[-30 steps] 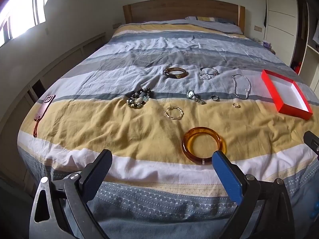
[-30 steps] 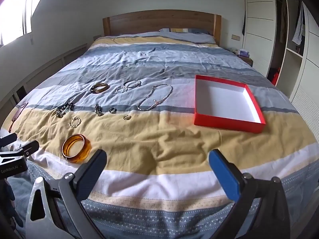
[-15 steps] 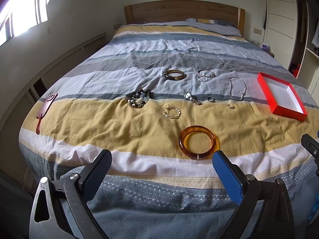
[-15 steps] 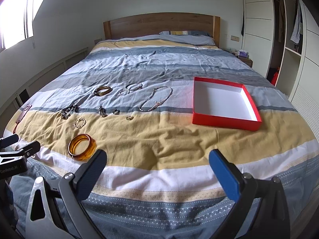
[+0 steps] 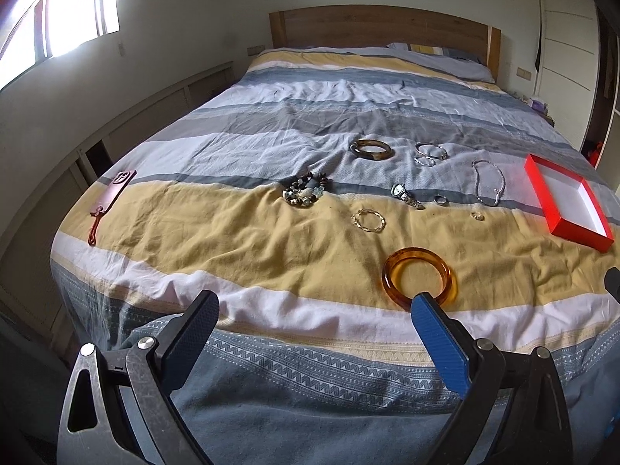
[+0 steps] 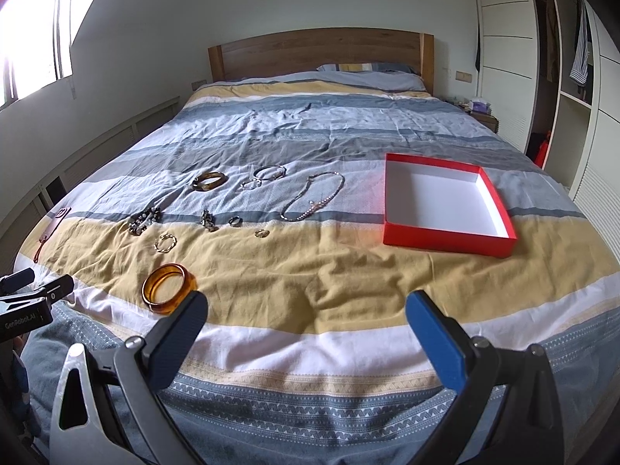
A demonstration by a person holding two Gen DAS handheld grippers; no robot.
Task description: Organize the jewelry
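Bed (image 5: 240, 240), amber bangle (image 5: 420, 279) partly tool-hidden

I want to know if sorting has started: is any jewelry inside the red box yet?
No, the red box shows only its bare white bottom, and pieces like the amber bangle lie on the bedspread.

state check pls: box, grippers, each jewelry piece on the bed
red box: open, empty, on the bedspread
left gripper: open, holding nothing
right gripper: open, holding nothing
amber bangle: flat, nearest the foot edge
necklace: loose loop beside the box
watch: lying loose
beaded bracelet: heaped, apart from others
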